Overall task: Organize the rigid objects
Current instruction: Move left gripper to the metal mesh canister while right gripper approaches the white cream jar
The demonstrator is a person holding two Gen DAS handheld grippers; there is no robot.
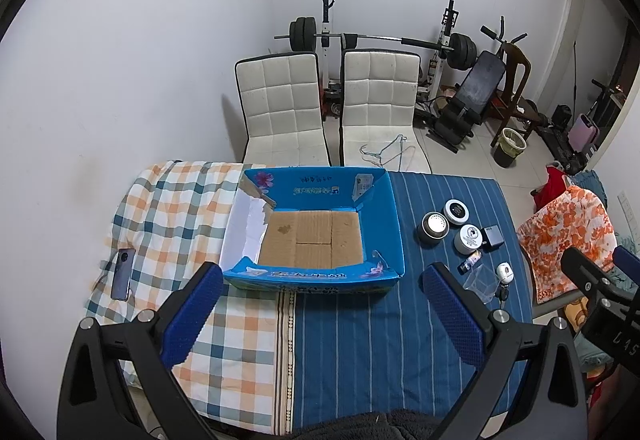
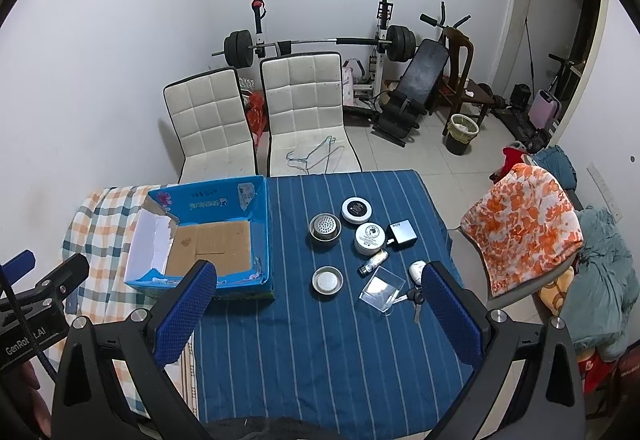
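Textured blue fingers (image 2: pixel 188 316) spread wide; beyond, rectangular cardboard box (image 2: pixel 256 236), round tins (image 2: pixel 370 238).

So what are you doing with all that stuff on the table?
Tidying up. A person holds two grippers, and both the left gripper and the right gripper are open and holding nothing. The blue box has nothing in it yet. The little things sit beside it on the striped cloth: two white jars, a metal cup, a metal lid, a charger and keys.
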